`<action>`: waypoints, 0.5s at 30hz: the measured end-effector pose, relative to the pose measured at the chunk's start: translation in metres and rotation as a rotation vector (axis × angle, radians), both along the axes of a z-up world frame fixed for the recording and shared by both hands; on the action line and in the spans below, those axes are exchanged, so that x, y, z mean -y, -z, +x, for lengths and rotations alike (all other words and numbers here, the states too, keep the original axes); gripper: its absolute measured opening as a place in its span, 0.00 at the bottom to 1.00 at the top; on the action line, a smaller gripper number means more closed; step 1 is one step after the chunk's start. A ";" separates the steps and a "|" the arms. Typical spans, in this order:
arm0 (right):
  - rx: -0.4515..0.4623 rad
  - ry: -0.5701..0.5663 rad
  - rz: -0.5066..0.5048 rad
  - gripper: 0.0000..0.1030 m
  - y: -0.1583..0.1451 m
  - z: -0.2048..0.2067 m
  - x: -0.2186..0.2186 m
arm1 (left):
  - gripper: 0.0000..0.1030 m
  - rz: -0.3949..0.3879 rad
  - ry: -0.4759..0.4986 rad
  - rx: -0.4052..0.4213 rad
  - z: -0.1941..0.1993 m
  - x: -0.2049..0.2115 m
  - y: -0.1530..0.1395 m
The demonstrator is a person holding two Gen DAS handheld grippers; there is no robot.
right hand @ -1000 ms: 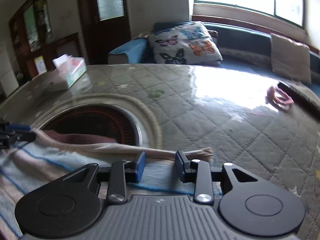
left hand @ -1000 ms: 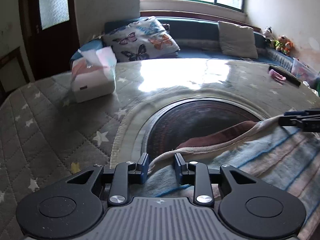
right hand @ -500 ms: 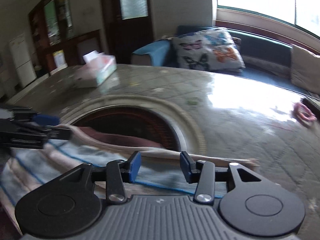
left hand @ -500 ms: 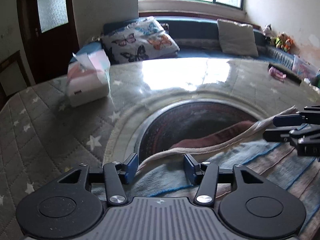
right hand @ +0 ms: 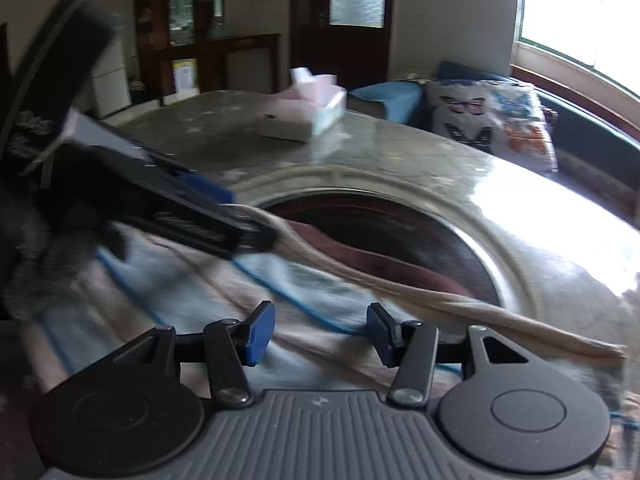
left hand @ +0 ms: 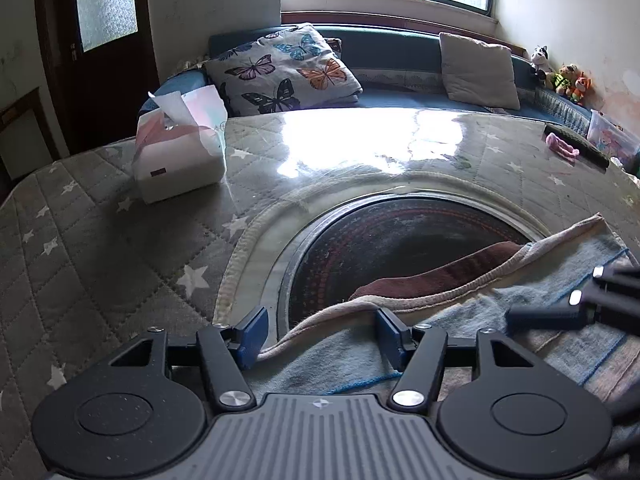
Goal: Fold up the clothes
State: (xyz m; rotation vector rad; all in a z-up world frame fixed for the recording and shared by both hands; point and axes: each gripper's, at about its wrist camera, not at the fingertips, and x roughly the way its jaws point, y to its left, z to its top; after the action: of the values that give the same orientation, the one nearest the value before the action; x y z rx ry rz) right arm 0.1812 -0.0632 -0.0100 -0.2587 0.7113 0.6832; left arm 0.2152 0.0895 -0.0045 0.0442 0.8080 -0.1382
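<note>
A pale blue and beige striped cloth [left hand: 472, 320] with a beige hem lies folded on the table, over a maroon layer [left hand: 432, 276]. It also shows in the right wrist view [right hand: 192, 300]. My left gripper [left hand: 320, 334] is open, its jaws on either side of the cloth's near left edge, holding nothing. My right gripper [right hand: 320, 332] is open above the cloth and empty. It appears in the left wrist view [left hand: 576, 304] at the right, and the left gripper appears blurred in the right wrist view [right hand: 240, 220].
The table [left hand: 100, 248] has a quilted star cover and a dark round inset [left hand: 392, 236]. A tissue box [left hand: 180, 156] stands at the far left. A pink item [left hand: 562, 146] and a dark remote lie far right. A sofa with cushions [left hand: 288, 72] is behind.
Both grippers have opened wider and let go of the cloth edge. The right gripper has swung left, toward the left gripper, over the cloth.
</note>
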 end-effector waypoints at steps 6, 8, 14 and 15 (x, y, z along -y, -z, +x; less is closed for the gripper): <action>-0.017 -0.098 0.028 0.51 0.002 -0.021 -0.018 | 0.69 -0.018 -0.016 -0.005 0.002 -0.006 0.000; -0.027 -0.132 0.038 0.51 0.001 -0.028 -0.021 | 0.75 -0.019 -0.028 0.003 0.001 -0.010 -0.002; -0.053 -0.187 0.060 0.55 -0.002 -0.042 -0.023 | 0.88 0.003 -0.097 0.039 -0.007 -0.028 -0.006; -0.056 -0.186 0.062 0.57 -0.003 -0.043 -0.021 | 0.89 0.006 -0.107 0.040 -0.009 -0.031 -0.005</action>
State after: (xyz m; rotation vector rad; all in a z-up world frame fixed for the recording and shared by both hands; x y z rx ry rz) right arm 0.1377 -0.0420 -0.0070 -0.2513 0.7237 0.8913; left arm 0.2060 0.1203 0.0009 0.0099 0.7692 -0.0339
